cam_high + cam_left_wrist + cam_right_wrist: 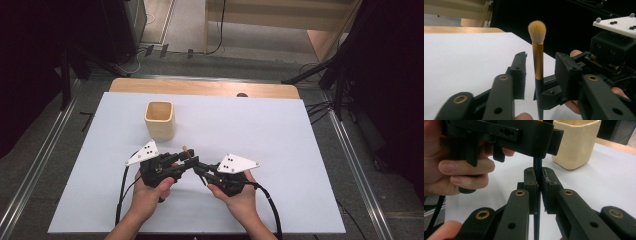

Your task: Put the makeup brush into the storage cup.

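holding the makeup brush (538,62) upright by its dark handle, my right gripper (538,186) pinches it low while my left gripper (540,68) stands spread on both sides of the gold ferrule, pads not touching. its long axis is vertical, bristles up. the cream cup (160,120) stands just beyond on the white table (280,135), with open room around.

The brush (538,62) has pale tan bristles, a gold ferrule and a dark handle. The cup (160,120) is cream, the table cover (280,135) plain white, the grippers black.
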Motion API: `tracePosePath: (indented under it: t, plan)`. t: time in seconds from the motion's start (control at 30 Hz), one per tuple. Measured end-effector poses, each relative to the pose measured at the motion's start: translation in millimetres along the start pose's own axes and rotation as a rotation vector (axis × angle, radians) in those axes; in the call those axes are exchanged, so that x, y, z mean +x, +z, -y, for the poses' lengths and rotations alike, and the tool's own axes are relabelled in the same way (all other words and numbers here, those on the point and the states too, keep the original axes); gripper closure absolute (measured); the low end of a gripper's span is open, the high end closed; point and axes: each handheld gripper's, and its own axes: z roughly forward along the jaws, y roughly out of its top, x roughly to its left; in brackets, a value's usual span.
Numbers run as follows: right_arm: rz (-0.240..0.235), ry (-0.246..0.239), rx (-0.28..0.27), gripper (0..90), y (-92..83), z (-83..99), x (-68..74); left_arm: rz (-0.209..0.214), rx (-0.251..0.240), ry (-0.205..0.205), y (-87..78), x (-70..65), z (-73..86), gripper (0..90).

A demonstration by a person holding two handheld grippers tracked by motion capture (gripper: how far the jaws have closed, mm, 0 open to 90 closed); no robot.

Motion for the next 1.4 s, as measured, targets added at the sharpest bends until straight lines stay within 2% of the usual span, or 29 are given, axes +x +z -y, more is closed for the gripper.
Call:
tracePosePath:
  t: [0.1, 0.17, 0.3, 0.43, 0.5, 0.6, 0.63, 0.67, 0.83, 1.03, 1.4]
  plan:
    - [-0.012, -0.005, 0.004, 84.5, 1.6, 0.2, 0.6, 0.023, -0.011, -0.007, -1.4, 0.9, -0.2, 74.4]
    - [-0.018, -0.011, 0.009, 84.8, 2.4, 0.4, 1.0, 0.016, -0.013, -0.003, -2.1, 1.6, -0.1, 82.8]
    - [-0.031, -0.010, 0.002, 82.5, 2.1, 0.8, -0.9, 0.024, -0.011, -0.008, -4.2, 4.5, -0.5, 84.4]
    - [-0.004, -0.018, 0.006, 53.1, 1.2, 0.6, -2.1, 0.001, -0.002, 0.013, -5.9, 5.5, -0.9, 84.5]
    - [-0.002, -0.026, 0.021, 46.7, -2.1, 1.5, -4.3, -0.007, -0.007, 0.016, -7.3, 6.6, -1.8, 84.5]
    - [0.018, -0.021, 0.028, 29.4, -9.5, 3.4, -9.4, -0.025, -0.007, 0.033, -10.0, 8.2, -3.8, 84.5]
    - [0.018, -0.021, 0.028, 29.4, -9.5, 3.4, -9.4, -0.025, -0.007, 0.033, -10.0, 8.2, -3.8, 84.5]
    - [0.054, -0.007, 0.028, 14.8, -14.7, 4.4, -13.6, -0.038, -0.009, 0.042, -12.2, 9.5, -5.1, 84.5]
    - [0.123, 0.037, 0.013, 0.0, -29.4, 8.4, -26.8, -0.064, -0.016, 0.054, -18.7, 13.2, -8.7, 84.6]
    - [0.201, 0.062, -0.005, 0.0, -45.0, 15.9, -39.6, -0.097, -0.025, 0.066, -25.8, 16.2, -13.6, 84.6]
    - [0.295, 0.068, -0.025, 0.0, -79.6, 31.4, -58.5, -0.122, -0.030, 0.073, -31.5, 20.9, -17.5, 84.6]
